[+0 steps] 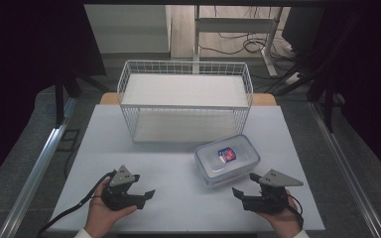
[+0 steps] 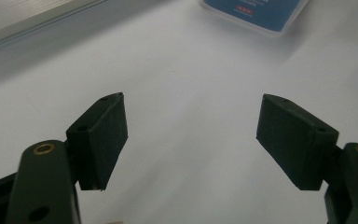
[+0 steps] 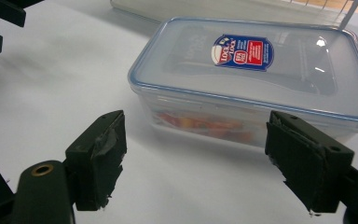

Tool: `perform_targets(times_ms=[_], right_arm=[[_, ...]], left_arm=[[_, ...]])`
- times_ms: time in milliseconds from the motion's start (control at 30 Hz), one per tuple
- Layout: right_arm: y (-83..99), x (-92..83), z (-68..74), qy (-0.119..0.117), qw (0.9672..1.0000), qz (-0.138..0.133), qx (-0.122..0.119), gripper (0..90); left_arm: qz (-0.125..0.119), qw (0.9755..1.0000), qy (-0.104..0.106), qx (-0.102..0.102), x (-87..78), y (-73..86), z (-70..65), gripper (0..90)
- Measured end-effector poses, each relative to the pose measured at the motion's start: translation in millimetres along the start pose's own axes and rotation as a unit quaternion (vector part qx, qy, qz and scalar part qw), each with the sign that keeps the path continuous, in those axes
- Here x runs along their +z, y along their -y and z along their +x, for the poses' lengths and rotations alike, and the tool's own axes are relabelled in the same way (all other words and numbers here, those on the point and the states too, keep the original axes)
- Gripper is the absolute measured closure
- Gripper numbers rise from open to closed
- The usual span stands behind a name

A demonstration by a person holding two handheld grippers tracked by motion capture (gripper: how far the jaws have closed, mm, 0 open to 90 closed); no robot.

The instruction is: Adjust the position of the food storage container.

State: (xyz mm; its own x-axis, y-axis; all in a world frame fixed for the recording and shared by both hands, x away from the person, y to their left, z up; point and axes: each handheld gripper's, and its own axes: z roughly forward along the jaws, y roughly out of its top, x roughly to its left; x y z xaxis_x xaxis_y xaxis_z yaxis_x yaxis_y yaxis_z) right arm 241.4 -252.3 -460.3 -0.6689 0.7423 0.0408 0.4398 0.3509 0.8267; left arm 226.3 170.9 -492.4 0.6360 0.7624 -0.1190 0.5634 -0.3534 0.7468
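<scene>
- Both claws sit at the near edge of the desk [image 1: 129, 148], each held in a hand; nothing is gripped.
- Left claw [image 1: 140, 194]: jaws spread wide, bare desk between the pads [image 2: 103, 135].
- Right claw [image 1: 243, 186]: jaws also wide apart and empty; torn facing visible on both pads [image 3: 100, 156].
- Clear lidded container [image 1: 226, 158] lies just ahead of the right claw and slightly toward the left one, near but not touching. It carries a blue label [image 3: 242, 51]; orange contents show through the wall.
- Container's long axis runs roughly across the right claw's line of sight, near long wall facing the jaws.
- Judgement: right claw is plainly nearer; left claw is well apart, off to the container's far side.
- White wire basket [image 1: 124, 87] stands beyond the container, empty on both levels.
</scene>
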Motion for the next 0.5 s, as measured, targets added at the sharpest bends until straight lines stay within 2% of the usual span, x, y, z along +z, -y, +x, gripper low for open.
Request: perform_targets(times_ms=[267,500], right_arm=[[2.6,2.6,0.8,0.008,0.9998,0.009,-0.012,21.5],[3.0,5.4,2.0,0.002,0.9999,0.016,-0.004,23.0]], left_arm=[[0.001,1.0000,0.002,0.001,0.3,0.0,0.1,24.4],[0.002,1.0000,0.000,0.003,0.1,-1.3,1.3,24.5]])
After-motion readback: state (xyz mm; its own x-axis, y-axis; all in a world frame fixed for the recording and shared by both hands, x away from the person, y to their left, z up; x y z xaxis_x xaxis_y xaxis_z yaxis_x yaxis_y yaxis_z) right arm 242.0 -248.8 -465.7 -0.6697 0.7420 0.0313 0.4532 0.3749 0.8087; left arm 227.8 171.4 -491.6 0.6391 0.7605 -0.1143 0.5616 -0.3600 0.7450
